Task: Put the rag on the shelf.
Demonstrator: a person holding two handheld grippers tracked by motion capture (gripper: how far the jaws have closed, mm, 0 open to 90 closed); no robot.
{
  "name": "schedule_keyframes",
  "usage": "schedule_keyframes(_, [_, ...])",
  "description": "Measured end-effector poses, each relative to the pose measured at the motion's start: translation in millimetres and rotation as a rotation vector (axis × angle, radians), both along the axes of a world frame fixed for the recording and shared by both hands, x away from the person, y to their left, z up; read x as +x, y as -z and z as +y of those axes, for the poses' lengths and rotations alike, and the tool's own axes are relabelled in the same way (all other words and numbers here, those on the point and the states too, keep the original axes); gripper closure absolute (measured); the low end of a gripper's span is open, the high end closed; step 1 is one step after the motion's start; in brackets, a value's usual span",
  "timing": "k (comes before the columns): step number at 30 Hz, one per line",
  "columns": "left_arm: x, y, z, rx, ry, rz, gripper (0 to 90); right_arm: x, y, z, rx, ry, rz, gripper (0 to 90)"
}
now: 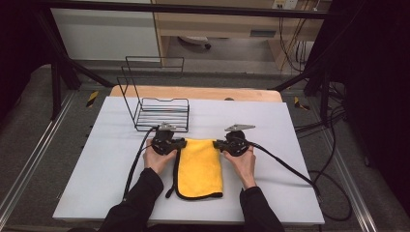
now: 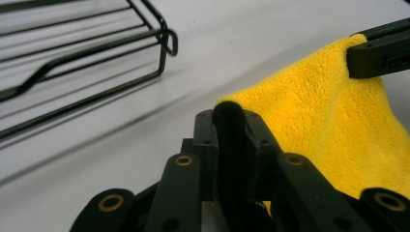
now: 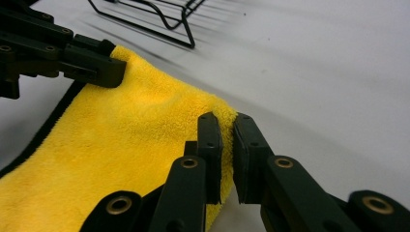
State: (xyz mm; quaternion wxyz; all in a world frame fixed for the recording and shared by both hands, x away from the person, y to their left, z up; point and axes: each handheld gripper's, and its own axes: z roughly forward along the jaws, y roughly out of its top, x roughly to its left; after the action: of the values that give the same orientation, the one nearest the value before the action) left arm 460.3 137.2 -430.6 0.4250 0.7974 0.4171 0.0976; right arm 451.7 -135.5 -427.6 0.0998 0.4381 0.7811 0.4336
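On my white tabletop (image 1: 111, 159): black wire rack (image 1: 162, 113) behind; yellow fleece cloth with black trim (image 1: 199, 169) at centre, far corners clamped by my left gripper (image 1: 182, 143) and right gripper (image 1: 217, 144), presumably for lifting or folding.

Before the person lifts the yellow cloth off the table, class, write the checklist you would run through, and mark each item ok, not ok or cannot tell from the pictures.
1. Left gripper shut on the yellow cloth at its black-trimmed corner: ok.
2. Right gripper shut on the other far corner: ok.
3. Both grips on the same far edge, so the cloth hangs evenly: ok.
4. Wire rack stands apart from the cloth, behind the left gripper: ok.
5. Near edge of the cloth lies free on the white table: ok.
6. How deep the cloth sits in each grip: cannot tell.
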Motion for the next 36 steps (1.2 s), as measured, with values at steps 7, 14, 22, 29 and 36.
schedule_keyframes(7, [-13.6,-15.1,3.7,-0.034,0.021,-0.058,78.1,-14.8,-16.0,-5.6,0.031,-0.023,-0.065,83.4])
schedule_keyframes(14, [-26.7,-31.1,4.7,-0.039,0.035,-0.109,78.4,-28.2,-31.6,-9.3,0.060,-0.027,-0.121,83.5])
schedule_keyframes(22, [-43.3,-45.5,6.1,-0.042,0.033,-0.176,78.5,-40.2,-46.2,-8.4,0.069,-0.043,-0.174,83.6])
schedule_keyframes(29, [-54.2,-57.0,10.0,-0.074,0.043,-0.217,78.5,-48.8,-57.5,-9.2,0.087,-0.043,-0.218,83.6])
schedule_keyframes(36, [-65.2,-71.2,13.6,-0.091,0.038,-0.269,78.6,-55.8,-70.1,-8.5,0.104,-0.056,-0.265,83.6])
